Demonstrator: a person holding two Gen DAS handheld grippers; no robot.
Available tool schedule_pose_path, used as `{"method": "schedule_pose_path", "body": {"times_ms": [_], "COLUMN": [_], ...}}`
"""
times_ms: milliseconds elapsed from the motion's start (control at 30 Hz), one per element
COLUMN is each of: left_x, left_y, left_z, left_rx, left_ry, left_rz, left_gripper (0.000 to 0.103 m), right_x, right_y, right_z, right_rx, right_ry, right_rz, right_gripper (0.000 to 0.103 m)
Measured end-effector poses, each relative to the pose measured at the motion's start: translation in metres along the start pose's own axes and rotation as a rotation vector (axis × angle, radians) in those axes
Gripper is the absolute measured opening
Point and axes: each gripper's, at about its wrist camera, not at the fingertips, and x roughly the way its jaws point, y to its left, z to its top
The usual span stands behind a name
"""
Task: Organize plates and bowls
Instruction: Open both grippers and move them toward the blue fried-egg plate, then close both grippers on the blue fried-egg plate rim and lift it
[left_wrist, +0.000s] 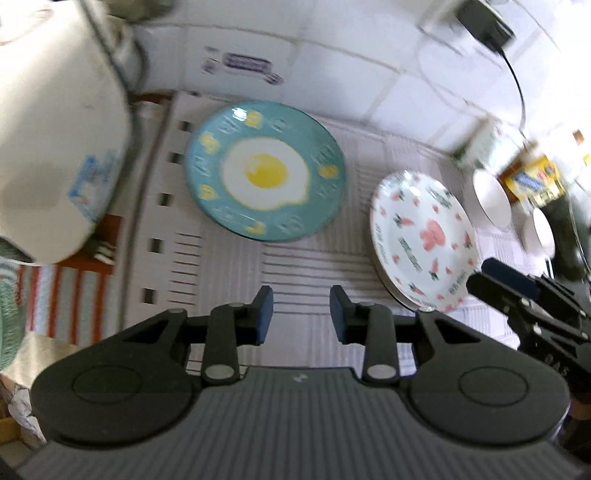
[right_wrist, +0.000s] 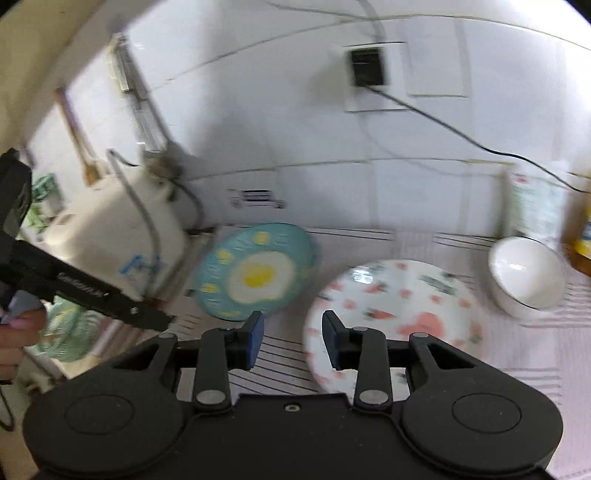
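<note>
A teal plate (left_wrist: 266, 170) with a fried-egg picture lies flat on the white striped mat (left_wrist: 306, 266). To its right lies a white plate (left_wrist: 424, 240) with pink prints, on top of another plate. Two white bowls (left_wrist: 491, 199) stand beyond it. My left gripper (left_wrist: 301, 314) hovers above the mat in front of the teal plate, open and holding nothing. My right gripper (right_wrist: 291, 339) is also open and holding nothing, over the gap between the teal plate (right_wrist: 255, 273) and the pink-print plate (right_wrist: 399, 306). One white bowl (right_wrist: 524, 273) stands at the right. Both views are blurred.
A large cream-white tank (left_wrist: 55, 129) with a hose stands at the left, close to the teal plate. A tiled wall (right_wrist: 295, 110) with a plugged socket (right_wrist: 367, 66) rises behind. A pale carton (right_wrist: 535, 206) and a yellow packet (left_wrist: 532, 181) stand at the right.
</note>
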Motion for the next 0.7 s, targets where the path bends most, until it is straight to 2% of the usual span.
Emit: {"method": "schedule_pose_path", "body": {"times_ms": [100,233,300,400,467,700], "left_x": [-0.005,-0.003,-0.001,0.008,0.018,0.065], "left_y": [0.015,0.036,0.038,0.038,0.043,0.063], "left_z": [0.003,0.009,0.009,0.009,0.011,0.024], "left_rx": [-0.016,-0.039,-0.014,0.021,0.011,-0.051], "left_ry": [-0.025,-0.05,-0.094,-0.153,-0.169,-0.158], "left_rz": [0.021,0.034,0.054,0.085,0.097,0.08], "left_gripper": [0.037,0.042,0.055,0.063,0.065,0.066], "right_x": [0.013,0.045,0.063,0.095,0.115,0.17], "right_y": [0.014,0.028,0.029,0.021,0.014,-0.021], "right_z": [0.01,0.027,0.035,0.043,0.049,0.061], "right_rx": [-0.052,-0.119,-0.1,-0.049,-0.034,0.035], "right_ry": [-0.006,0.005,0.002,0.008,0.017,0.116], "right_rz": [0.069,0.12,0.129,0.096,0.077,-0.011], "right_gripper": [0.051,0.057,0.067,0.067,0.067,0.067]}}
